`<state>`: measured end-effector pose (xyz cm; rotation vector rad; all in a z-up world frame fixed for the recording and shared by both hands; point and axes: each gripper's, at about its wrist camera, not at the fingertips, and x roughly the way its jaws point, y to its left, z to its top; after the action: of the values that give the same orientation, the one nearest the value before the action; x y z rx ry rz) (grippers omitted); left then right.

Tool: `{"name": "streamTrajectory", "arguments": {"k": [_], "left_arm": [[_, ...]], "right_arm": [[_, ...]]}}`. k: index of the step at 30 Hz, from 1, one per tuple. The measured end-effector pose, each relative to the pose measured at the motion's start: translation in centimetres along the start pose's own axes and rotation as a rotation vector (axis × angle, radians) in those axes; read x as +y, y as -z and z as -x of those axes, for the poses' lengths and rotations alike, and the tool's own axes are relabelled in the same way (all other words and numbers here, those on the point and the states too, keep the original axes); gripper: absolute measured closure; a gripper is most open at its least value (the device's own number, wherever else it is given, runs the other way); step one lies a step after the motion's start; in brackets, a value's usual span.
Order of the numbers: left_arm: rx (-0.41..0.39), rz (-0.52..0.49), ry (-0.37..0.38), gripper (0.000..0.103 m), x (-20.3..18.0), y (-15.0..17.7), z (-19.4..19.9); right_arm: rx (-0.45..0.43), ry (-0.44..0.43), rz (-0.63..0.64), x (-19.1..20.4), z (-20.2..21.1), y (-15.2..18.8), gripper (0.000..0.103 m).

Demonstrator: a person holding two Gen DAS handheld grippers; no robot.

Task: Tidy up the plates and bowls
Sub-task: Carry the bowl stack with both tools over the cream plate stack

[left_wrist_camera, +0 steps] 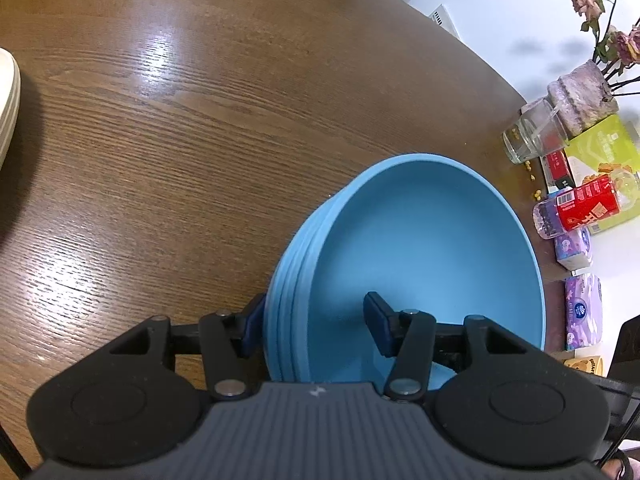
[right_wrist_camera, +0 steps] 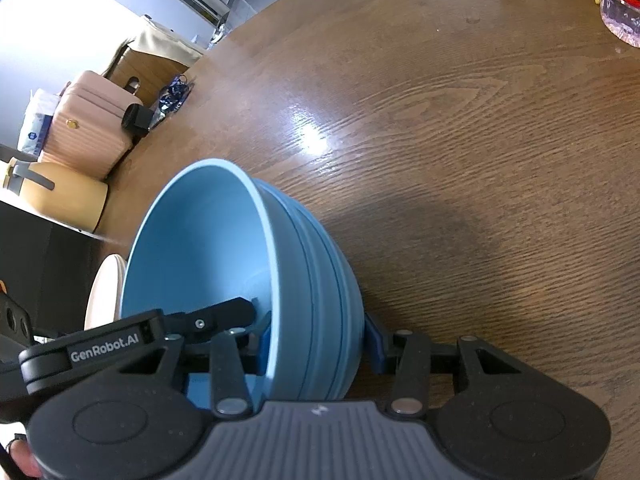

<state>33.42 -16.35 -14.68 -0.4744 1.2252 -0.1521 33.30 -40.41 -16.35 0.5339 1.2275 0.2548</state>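
Note:
Several blue bowls (left_wrist_camera: 420, 248) are nested in one stack over the brown wooden table (left_wrist_camera: 180, 128). My left gripper (left_wrist_camera: 314, 328) is shut on the stack's near wall, with one pad outside and the other inside the top bowl. In the right wrist view the same blue bowl stack (right_wrist_camera: 312, 280) leans left. My right gripper (right_wrist_camera: 320, 346) is shut on its wall too, one pad inside and one outside. The left gripper's finger (right_wrist_camera: 228, 314) reaches into the bowl from the left. I cannot tell whether the stack rests on the table.
Cream plates (left_wrist_camera: 6, 108) are stacked at the table's left edge, and the cream plates (right_wrist_camera: 104, 292) also show behind the bowls. A glass (left_wrist_camera: 528, 136), a flower vase (left_wrist_camera: 580, 100), a red-labelled bottle (left_wrist_camera: 580, 208) and tissue packs (left_wrist_camera: 582, 312) line the right edge. A pink suitcase (right_wrist_camera: 92, 128) stands beyond the table.

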Motion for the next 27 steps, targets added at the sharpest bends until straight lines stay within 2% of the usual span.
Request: {"name": "streamTrajectory", "arguments": {"k": [13,27], "left_arm": [[-0.035,-0.004,0.004,0.051,0.1,0.7,2.1],[-0.071,0.007,0.005,0.051,2.0,1.1,4.7]], "right_arm": [[-0.024,-0.013,0.027,0.9,1.3,0.8,0.059],[-0.036,-0.027,0.06,3.3,1.9,2.0,0.059]]}}
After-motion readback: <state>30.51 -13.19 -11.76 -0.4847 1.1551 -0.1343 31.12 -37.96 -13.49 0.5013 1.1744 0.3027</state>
